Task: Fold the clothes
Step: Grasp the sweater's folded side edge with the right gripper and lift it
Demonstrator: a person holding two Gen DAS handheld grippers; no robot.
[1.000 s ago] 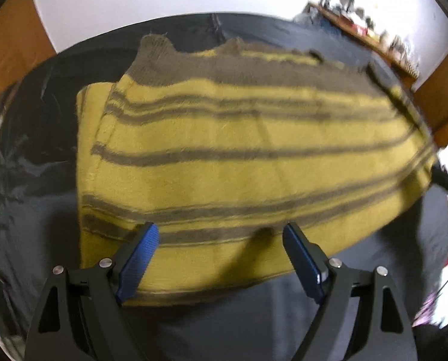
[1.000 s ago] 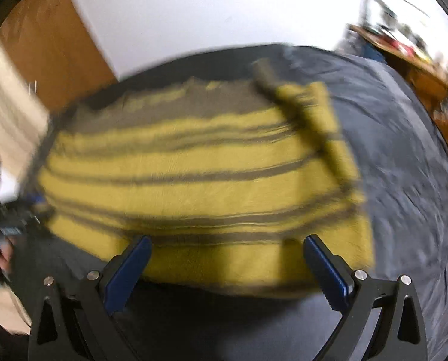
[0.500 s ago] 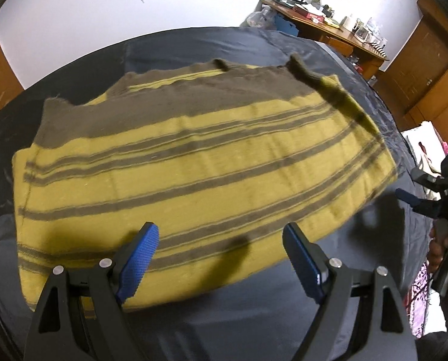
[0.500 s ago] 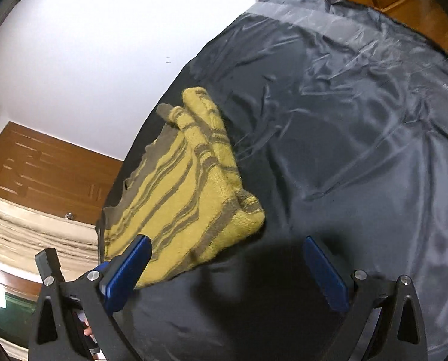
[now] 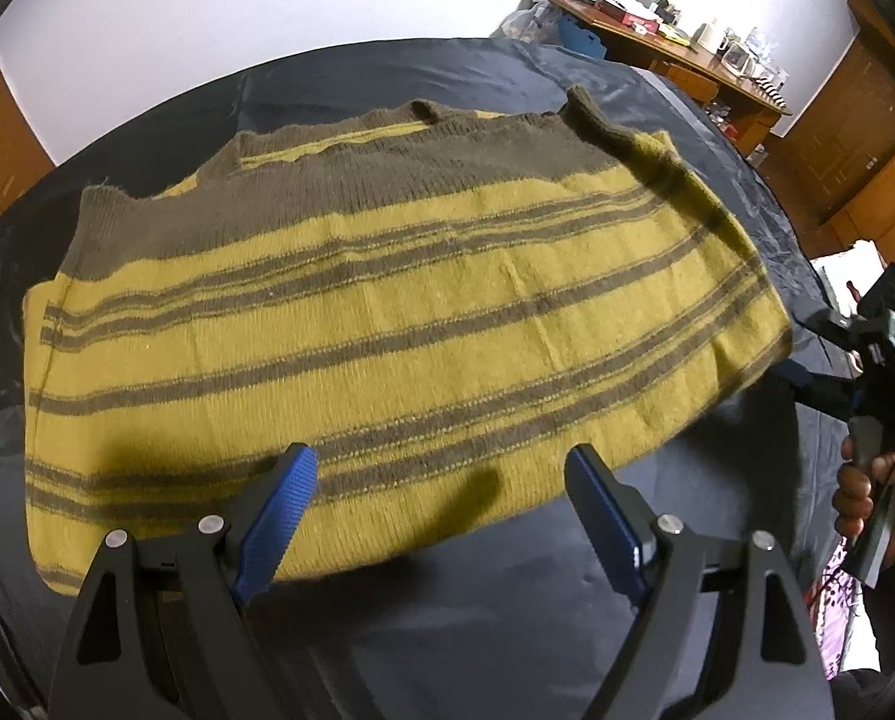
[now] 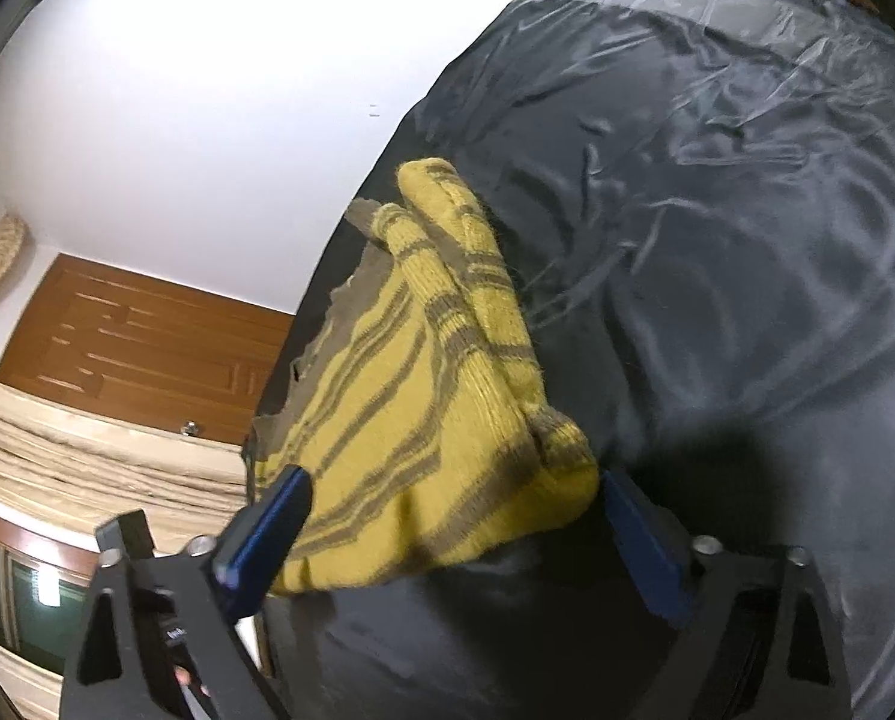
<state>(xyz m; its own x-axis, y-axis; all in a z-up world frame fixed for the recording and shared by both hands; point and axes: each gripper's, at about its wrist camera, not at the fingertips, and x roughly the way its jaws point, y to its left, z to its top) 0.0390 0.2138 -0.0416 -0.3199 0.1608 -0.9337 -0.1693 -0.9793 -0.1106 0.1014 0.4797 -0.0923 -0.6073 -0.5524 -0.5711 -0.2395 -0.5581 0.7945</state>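
Striped sweater (image 5: 399, 324) flat (black sheet (image 6: 717, 240) beneath).

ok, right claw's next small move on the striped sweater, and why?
Probably ease forward and pinch the near corner of the sweater. The right claw has just been closing with that corner between its jaws, untouched yet, while the left claw hovers open over the hem.

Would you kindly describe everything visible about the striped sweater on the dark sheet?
The sweater is a fuzzy knit, mustard yellow with thin brown-grey stripes and a broad brown-grey band along its far edge. It lies folded into a flat, layered rectangle on the dark glossy sheet, a sleeve folded along its right side. The right gripper brackets one thick folded corner with open jaws that have just been closing; the left gripper stands open at the near edge.
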